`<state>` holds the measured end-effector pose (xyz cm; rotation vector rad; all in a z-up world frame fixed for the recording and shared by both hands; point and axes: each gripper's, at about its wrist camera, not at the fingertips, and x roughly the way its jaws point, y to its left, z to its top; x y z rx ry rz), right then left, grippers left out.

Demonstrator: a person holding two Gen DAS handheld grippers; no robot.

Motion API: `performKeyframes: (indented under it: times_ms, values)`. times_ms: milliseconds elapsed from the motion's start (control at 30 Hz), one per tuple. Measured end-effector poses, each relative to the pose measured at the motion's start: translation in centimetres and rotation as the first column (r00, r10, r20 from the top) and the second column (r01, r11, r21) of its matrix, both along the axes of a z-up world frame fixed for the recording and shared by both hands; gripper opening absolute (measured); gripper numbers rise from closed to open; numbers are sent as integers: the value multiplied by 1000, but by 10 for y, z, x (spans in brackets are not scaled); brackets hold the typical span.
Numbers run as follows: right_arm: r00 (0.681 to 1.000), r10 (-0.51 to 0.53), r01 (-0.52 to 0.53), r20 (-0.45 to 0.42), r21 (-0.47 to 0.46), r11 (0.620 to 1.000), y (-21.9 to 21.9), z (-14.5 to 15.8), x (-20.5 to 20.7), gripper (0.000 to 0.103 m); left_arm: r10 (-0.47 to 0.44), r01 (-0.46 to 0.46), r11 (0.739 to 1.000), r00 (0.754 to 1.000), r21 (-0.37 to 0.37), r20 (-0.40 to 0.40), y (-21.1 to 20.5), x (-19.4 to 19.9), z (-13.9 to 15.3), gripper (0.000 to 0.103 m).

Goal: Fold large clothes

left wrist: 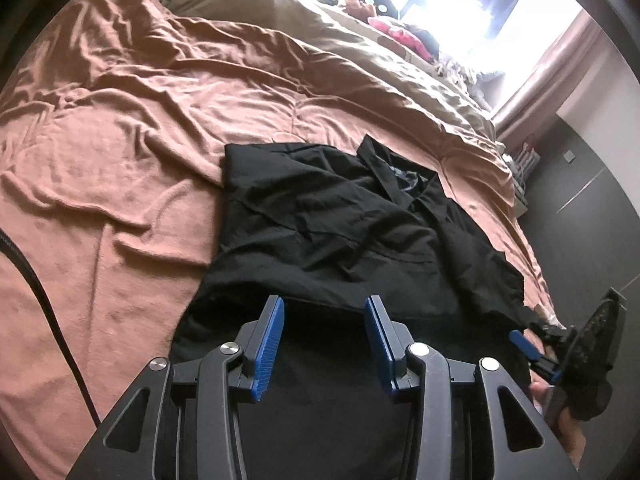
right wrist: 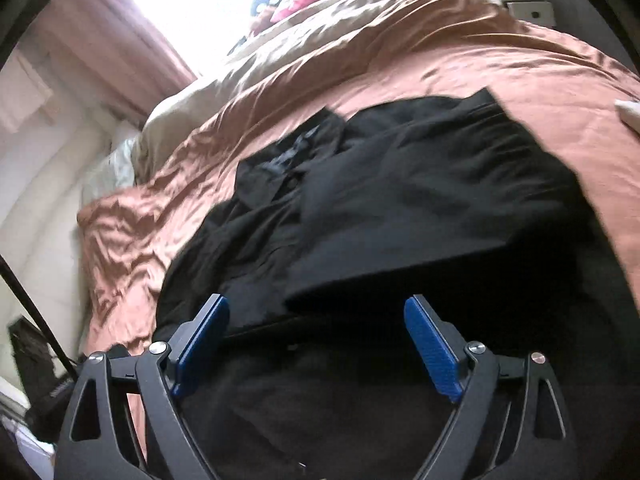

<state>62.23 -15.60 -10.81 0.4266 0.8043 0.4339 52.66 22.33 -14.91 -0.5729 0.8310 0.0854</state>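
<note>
A large black garment (left wrist: 320, 220) lies crumpled on the bed, partly folded: one flat panel is doubled over its middle, with a straight folded edge. Its collar (right wrist: 288, 152) points toward the far side, showing a grey inner lining.

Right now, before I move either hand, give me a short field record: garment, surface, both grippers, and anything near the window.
garment: black shirt, partly folded, collar toward the window, lying rumpled
surface: terracotta bedcover, wrinkled, with a beige blanket beyond it
left gripper: jaws partly open over the shirt's near edge, nothing clamped
right gripper: jaws wide open above the shirt's near edge, nothing clamped
by window: soft toys, details blurred
</note>
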Motion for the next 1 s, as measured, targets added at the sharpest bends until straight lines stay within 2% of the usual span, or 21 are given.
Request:
performKeyframes:
  times_ms: [100,133,200,333,467,600,767,933,967,1000]
  values:
    - [994,-105,105,-15,22,994,-39,-1,7,88,-10,10,1000,1000,0,0,-5,1,-1,44]
    - [991,-132,133,-20,32,991,-49,-2,10,85,-14,14,1000,1000,0,2,-7,1,0,44]
    - [983,-178,181,-53,50,982,-68,-5,20,64,-19,19,1000,1000,3,3,-9,2,0,44]
    - [972,-212,218,-104,48,975,-69,-17,38,58,-23,23,1000,1000,8,-5,-10,3,-3,44]
    - [968,-229,232,-102,16,973,-58,-21,47,27,-16,17,1000,1000,15,-10,-6,4,-5,44]
    - [975,-224,223,-12,-43,974,-42,-6,35,22,9,-9,1000,1000,5,-16,3,2,-8,44]
    - [983,-130,137,128,-47,989,-4,36,13,21,56,-56,998,998,-8,-10,17,-5,-8,44]
    - [972,-17,28,235,-40,999,48,81,-12,19,89,-89,996,996,-19,-7,30,-9,-10,44]
    - [968,8,2,253,-38,999,60,88,-16,4,92,-93,995,996,-23,-8,32,-9,-11,44]
    - [965,40,-31,259,-40,999,75,94,-20,4,98,-98,995,995,-31,-10,35,-10,-12,44]
